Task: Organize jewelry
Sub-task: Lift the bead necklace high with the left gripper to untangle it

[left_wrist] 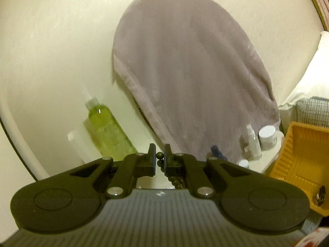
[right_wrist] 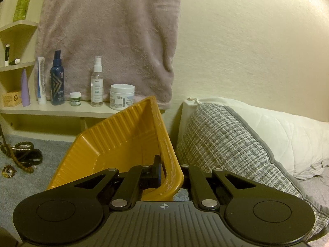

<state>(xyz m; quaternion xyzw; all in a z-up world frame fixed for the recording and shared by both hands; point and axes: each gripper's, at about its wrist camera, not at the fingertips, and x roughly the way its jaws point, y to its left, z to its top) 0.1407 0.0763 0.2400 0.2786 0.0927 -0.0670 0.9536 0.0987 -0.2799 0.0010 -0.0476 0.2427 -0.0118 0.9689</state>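
My left gripper (left_wrist: 160, 158) is shut on a dark beaded necklace (left_wrist: 174, 180), held high in the air; its beads hang down between the jaws. The strand also hangs at the far left of the right wrist view (right_wrist: 4, 144). My right gripper (right_wrist: 169, 170) is shut on the rim of a yellow plastic tray (right_wrist: 123, 142) and holds it tilted up; its right finger is hidden behind the rim. The tray also shows at the right of the left wrist view (left_wrist: 298, 164). A pile of bracelets and beads (right_wrist: 24, 154) lies on the grey carpet at the left.
A low shelf (right_wrist: 61, 109) against the wall carries spray bottles, jars and tubes. A mauve towel (right_wrist: 107, 41) hangs above it. A green bottle (left_wrist: 107, 129) stands on an upper shelf. A grey woven cushion (right_wrist: 222, 144) and a white pillow (right_wrist: 277, 127) lie at the right.
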